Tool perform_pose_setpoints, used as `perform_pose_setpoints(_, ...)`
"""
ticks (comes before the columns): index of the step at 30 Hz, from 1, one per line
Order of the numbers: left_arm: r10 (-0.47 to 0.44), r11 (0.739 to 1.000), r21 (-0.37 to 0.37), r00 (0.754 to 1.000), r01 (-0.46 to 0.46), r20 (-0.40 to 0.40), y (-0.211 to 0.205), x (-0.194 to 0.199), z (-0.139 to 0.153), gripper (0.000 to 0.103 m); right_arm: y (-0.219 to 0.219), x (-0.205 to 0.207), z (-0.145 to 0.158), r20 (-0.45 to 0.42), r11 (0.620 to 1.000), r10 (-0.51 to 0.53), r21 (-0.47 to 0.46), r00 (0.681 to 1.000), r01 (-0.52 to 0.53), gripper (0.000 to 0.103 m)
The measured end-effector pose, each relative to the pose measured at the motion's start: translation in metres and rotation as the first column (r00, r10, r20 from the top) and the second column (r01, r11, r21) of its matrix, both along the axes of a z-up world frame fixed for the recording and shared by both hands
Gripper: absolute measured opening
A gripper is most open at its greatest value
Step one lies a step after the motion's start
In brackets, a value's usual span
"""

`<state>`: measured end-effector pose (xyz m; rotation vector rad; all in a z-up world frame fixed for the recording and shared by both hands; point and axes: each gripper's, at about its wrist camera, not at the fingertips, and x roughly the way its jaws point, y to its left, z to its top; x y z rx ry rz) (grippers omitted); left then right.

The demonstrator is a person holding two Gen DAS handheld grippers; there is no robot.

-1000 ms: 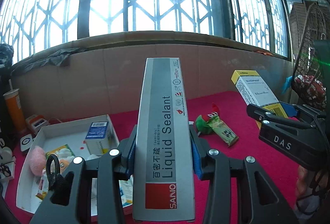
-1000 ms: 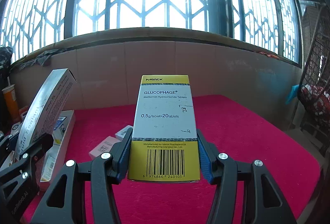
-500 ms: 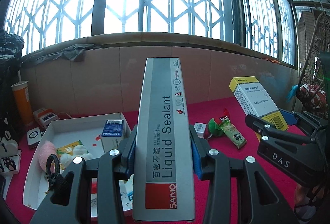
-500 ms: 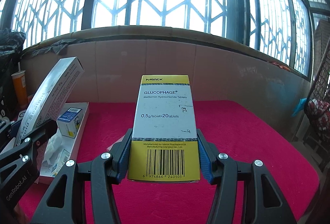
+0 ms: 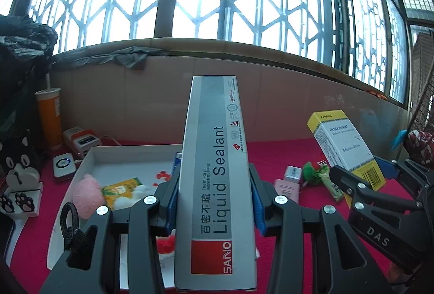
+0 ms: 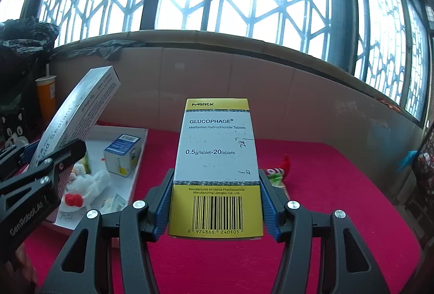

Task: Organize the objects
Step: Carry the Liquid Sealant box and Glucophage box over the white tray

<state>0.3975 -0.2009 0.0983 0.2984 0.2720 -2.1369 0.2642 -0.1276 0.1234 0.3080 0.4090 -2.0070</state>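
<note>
Gripping 2 cartons above red cloth point(image 6: 325, 185) — left gripper point(image 5: 214, 202) sealant box point(image 5: 217, 172), right gripper point(image 6: 215, 202) Glucophage box point(image 6: 217, 153).

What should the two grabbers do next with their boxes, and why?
Probably carry both toward the white tray and lower them in. The left gripper is shut on the sealant box, the right gripper on the tablet box, both held above the red cloth, and the tray already holds things.

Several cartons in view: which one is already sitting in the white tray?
The small blue-topped carton, standing inside the white tray. The long grey sealant carton and the yellow-banded tablet carton are each clamped in tongs.
</note>
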Motion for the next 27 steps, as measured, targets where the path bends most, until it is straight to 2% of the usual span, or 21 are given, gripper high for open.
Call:
perform_pose_setpoints(11, 0.092, 0.995, 0.031, 0.995, -0.091, -0.029, -0.034, 0.039, 0.0, 0.042, -0.03, 0.027, 0.001, 0.001, 0.996, 0.081, 0.042, 0.997, -0.081, 0.06)
perform_pose_setpoints(13, 0.105, 0.993, 0.055, 0.994, -0.102, -0.042, -0.045, 0.051, 0.001, 0.042, -0.036, 0.033, 0.0, 0.006, 0.994, 0.1, 0.051, 0.995, -0.101, 0.06)
perform_pose_setpoints(19, 0.167, 0.979, 0.136, 0.98, -0.152, -0.105, -0.083, 0.088, 0.0, 0.042, -0.06, 0.054, 0.001, 0.059, 0.98, 0.175, 0.082, 0.983, -0.18, 0.06)
perform_pose_setpoints(23, 0.184, 0.977, 0.127, 0.979, -0.173, -0.083, -0.102, 0.099, 0.001, 0.042, -0.082, 0.067, -0.003, 0.108, 0.968, 0.21, 0.118, 0.972, -0.223, 0.06)
perform_pose_setpoints(27, 0.189, 0.974, 0.143, 0.978, -0.176, -0.088, -0.111, 0.104, -0.003, 0.042, -0.099, 0.079, -0.008, 0.122, 0.961, 0.229, 0.132, 0.966, -0.245, 0.06)
